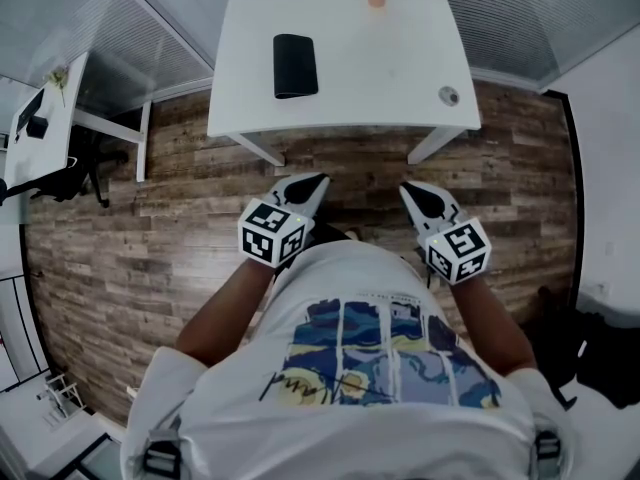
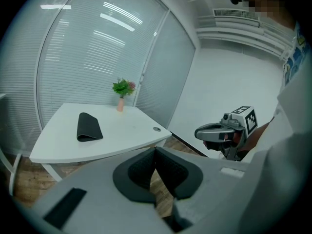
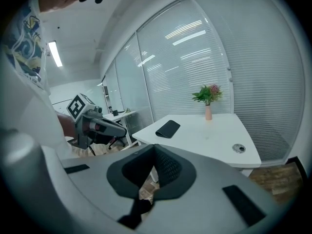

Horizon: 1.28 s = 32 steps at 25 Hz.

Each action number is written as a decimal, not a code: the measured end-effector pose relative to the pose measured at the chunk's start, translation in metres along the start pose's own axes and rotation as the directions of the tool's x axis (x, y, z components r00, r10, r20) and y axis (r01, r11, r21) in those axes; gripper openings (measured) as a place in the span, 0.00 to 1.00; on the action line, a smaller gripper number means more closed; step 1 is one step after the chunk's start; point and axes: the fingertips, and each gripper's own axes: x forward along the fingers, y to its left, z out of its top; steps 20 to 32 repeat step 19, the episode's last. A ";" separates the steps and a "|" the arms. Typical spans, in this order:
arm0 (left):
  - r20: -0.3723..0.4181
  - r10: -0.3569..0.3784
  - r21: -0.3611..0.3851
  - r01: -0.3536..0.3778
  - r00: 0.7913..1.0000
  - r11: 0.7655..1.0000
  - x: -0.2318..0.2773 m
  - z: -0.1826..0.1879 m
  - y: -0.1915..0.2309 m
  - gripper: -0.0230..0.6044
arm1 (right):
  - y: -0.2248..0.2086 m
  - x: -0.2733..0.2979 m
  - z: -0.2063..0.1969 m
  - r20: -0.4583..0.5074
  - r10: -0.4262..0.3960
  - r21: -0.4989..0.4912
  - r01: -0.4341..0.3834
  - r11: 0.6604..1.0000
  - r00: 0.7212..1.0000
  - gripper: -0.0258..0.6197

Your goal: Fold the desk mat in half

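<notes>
White desk (image 1: 385, 73) with folded desk mat (image 1: 295, 65); left claw (image 1: 321, 181) and right claw (image 1: 406, 189) both clenched, empty

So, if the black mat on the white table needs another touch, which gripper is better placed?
Left, marginally. The desk mat lies folded on the left half of the table, more in line with the left gripper than the right gripper. Both are shut, empty and held short of it over the floor.

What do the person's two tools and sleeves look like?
The left tool and right tool match: pale grey tapering shells, black pads, a white cube with black square markers. The T-shirt is white, short-sleeved, with a blue-and-yellow print.
</notes>
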 end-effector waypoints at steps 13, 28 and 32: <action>-0.008 0.008 0.026 -0.008 1.000 1.000 -0.002 -0.001 0.005 0.04 | 0.004 0.007 0.001 -0.004 0.003 0.003 -0.003 1.000 1.000 0.04; -0.015 0.023 0.051 -0.022 1.000 0.998 0.000 0.001 0.016 0.04 | 0.003 0.014 0.005 -0.008 0.000 -0.001 0.000 1.000 1.000 0.04; -0.015 0.023 0.051 -0.022 1.000 0.998 0.000 0.001 0.016 0.04 | 0.003 0.014 0.005 -0.008 0.000 -0.001 0.000 1.000 1.000 0.04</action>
